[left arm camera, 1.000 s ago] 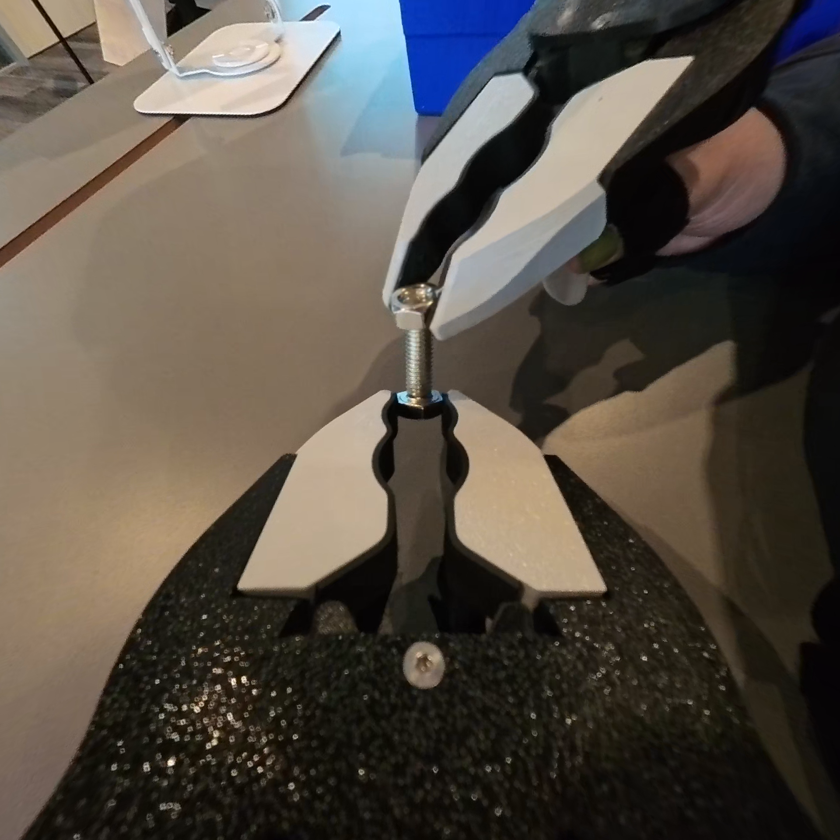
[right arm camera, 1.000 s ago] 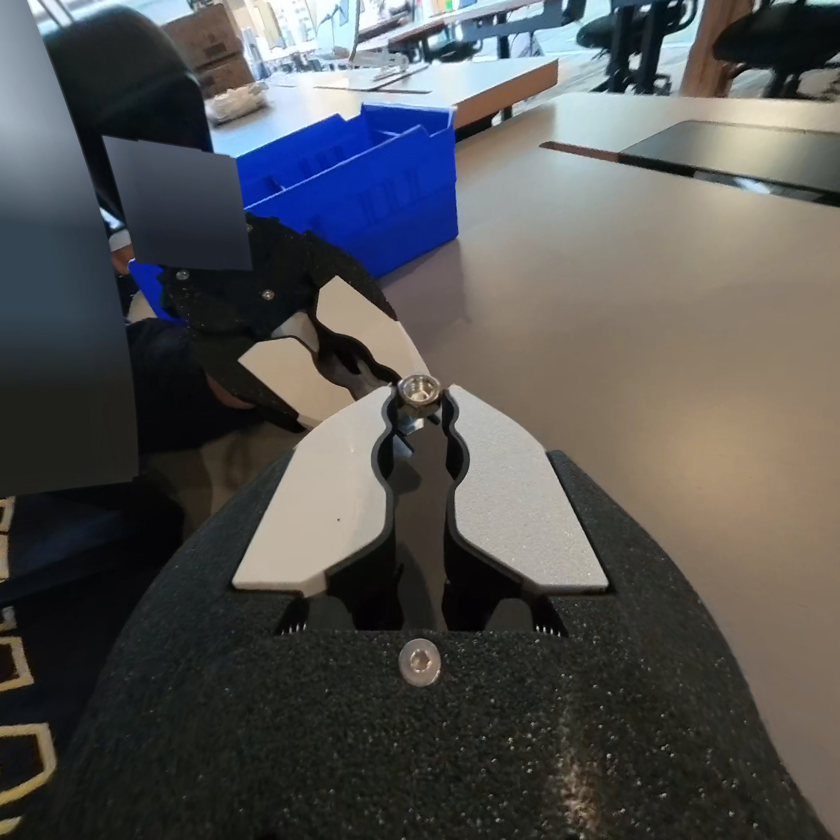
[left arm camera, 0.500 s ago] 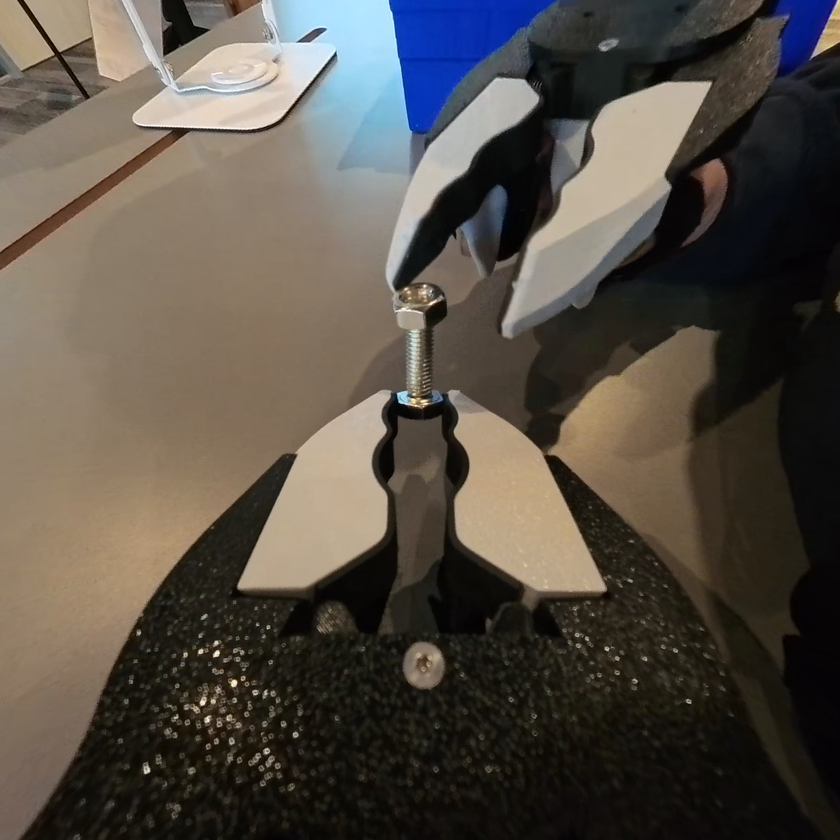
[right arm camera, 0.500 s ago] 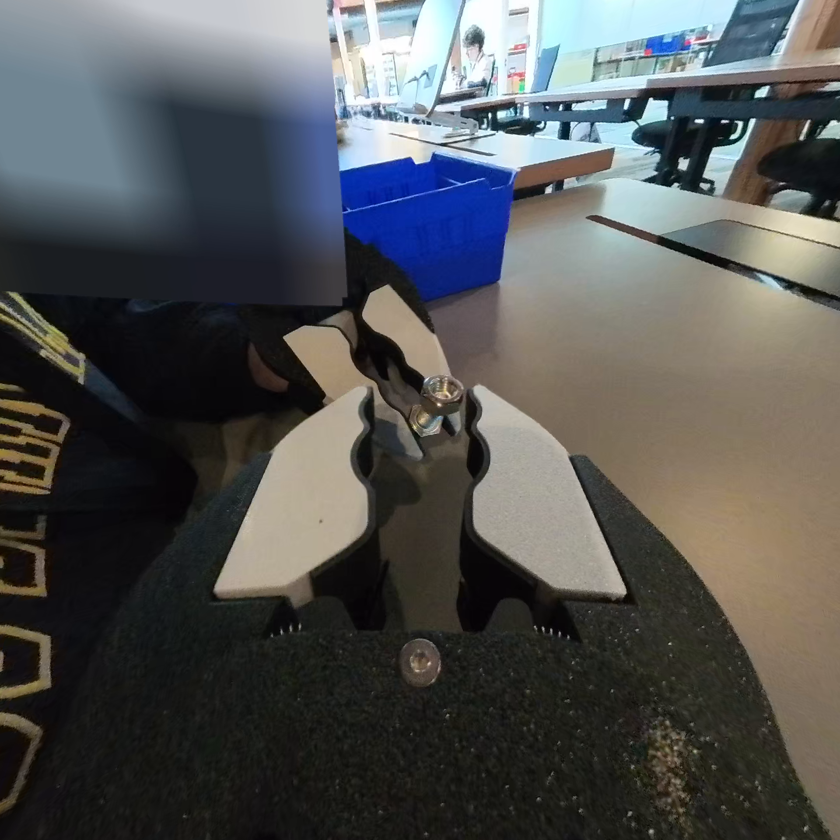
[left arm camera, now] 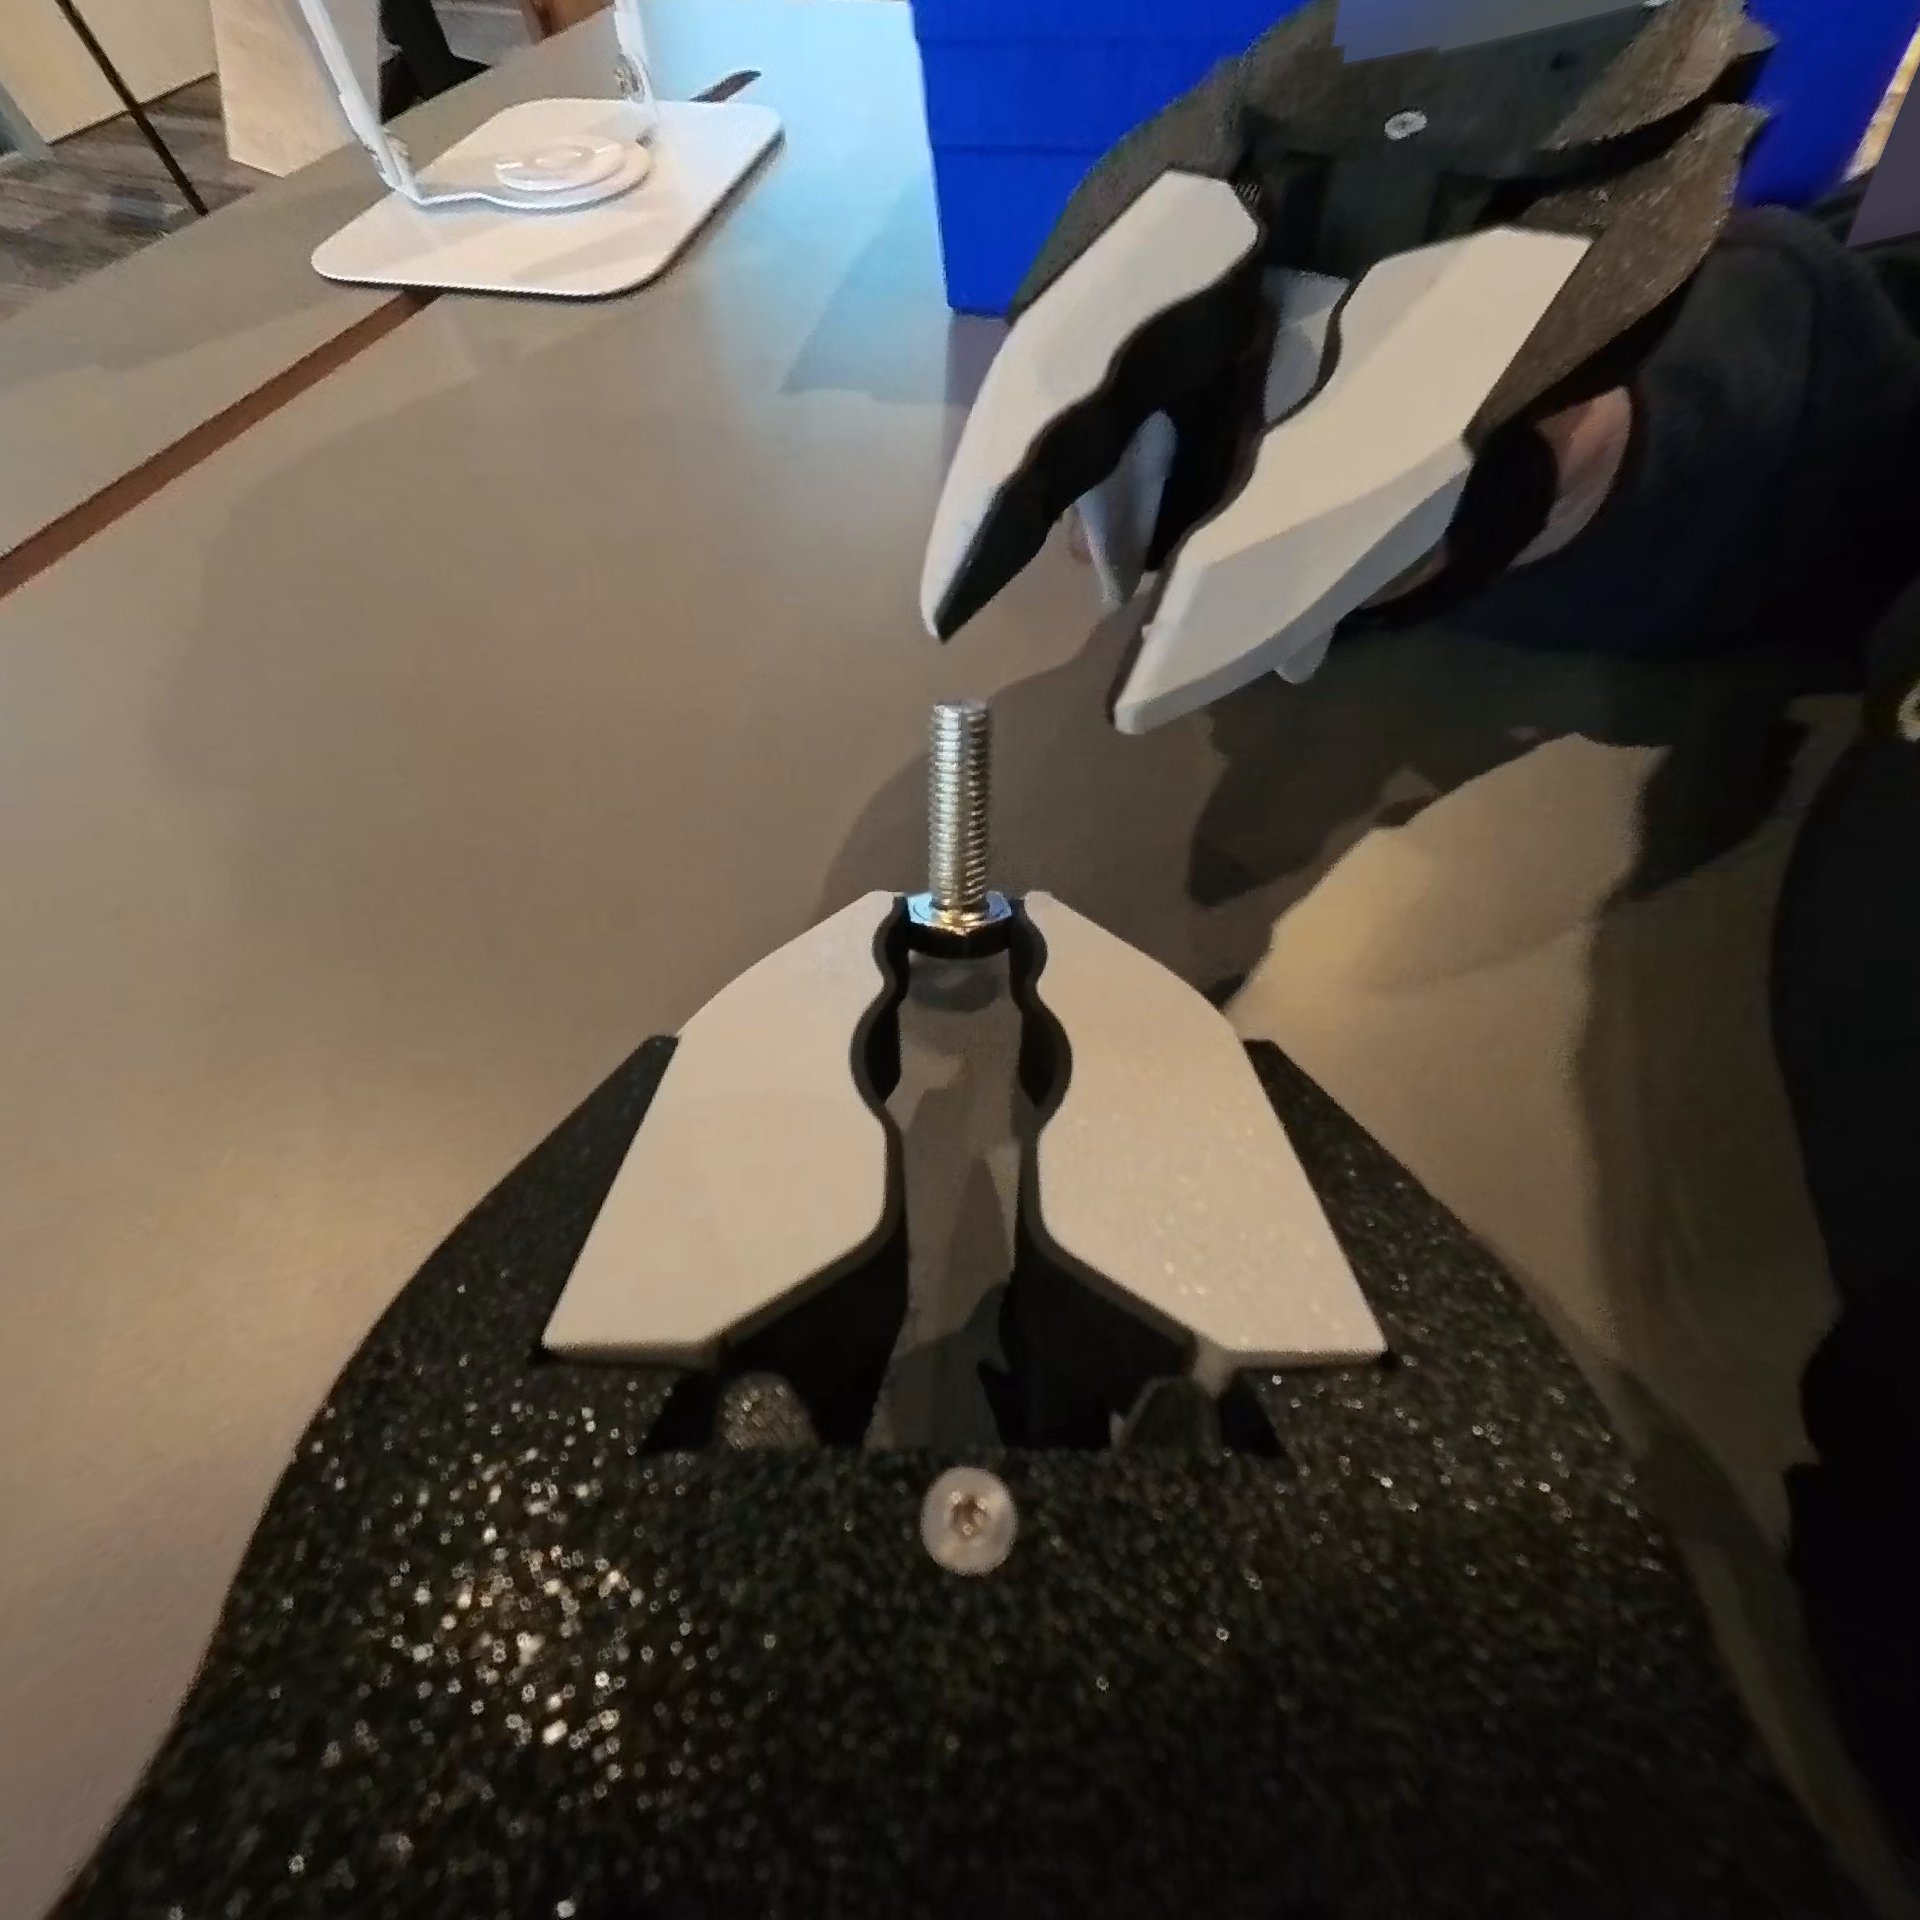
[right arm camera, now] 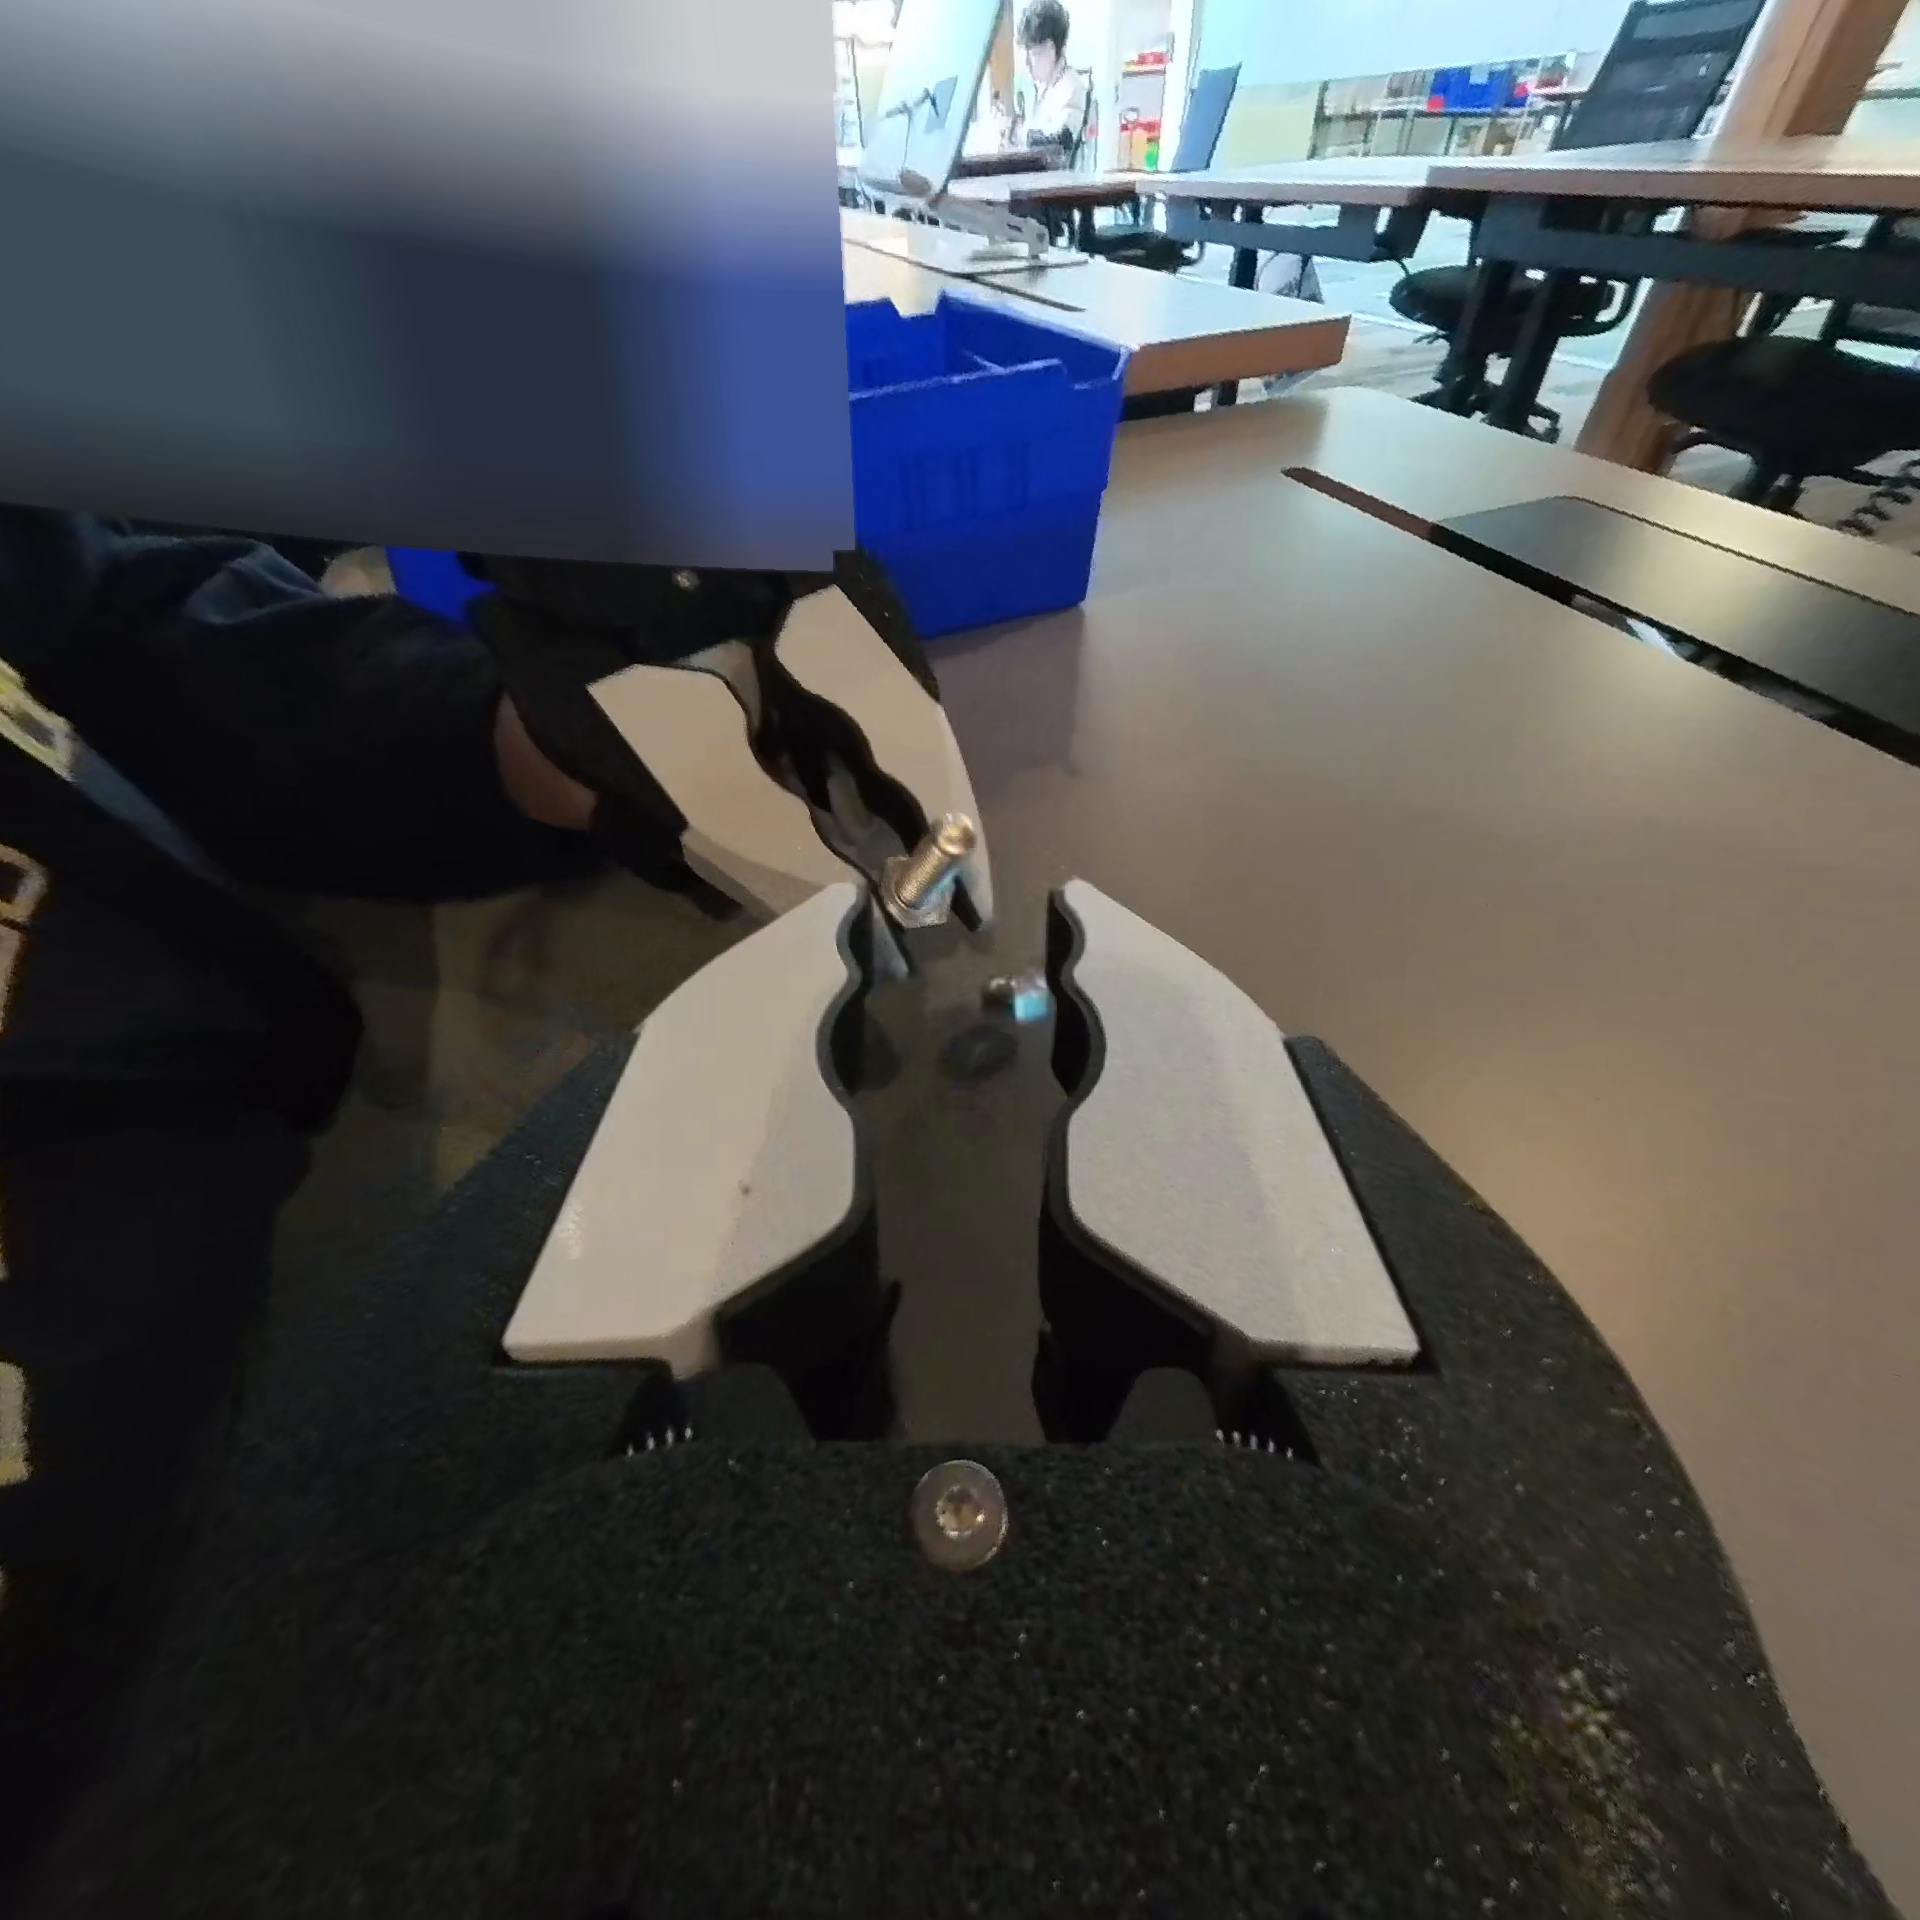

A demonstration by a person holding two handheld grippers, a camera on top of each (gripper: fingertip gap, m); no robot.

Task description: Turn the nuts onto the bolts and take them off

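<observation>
In the left wrist view a white tray [left arm camera: 540,208] sits far left on the table [left arm camera: 416,727], and the left hand-held gripper [left arm camera: 956,925] is closed on the head of the bolt [left arm camera: 958,800], which stands upright with its threaded end bare. To the right, the right hand-held gripper [left arm camera: 1039,665] hangs just above and beside the bolt tip, its jaws apart and holding nothing; a blue bin [left arm camera: 1039,135] stands behind it. Only the right wrist view shows the nut [right arm camera: 1016,1000], loose between the spread fingers [right arm camera: 1174,1122] over the table, close beside the tilted bolt [right arm camera: 928,868] in the left hand-held gripper [right arm camera: 914,914], with the blue bin [right arm camera: 977,488] beyond.
</observation>
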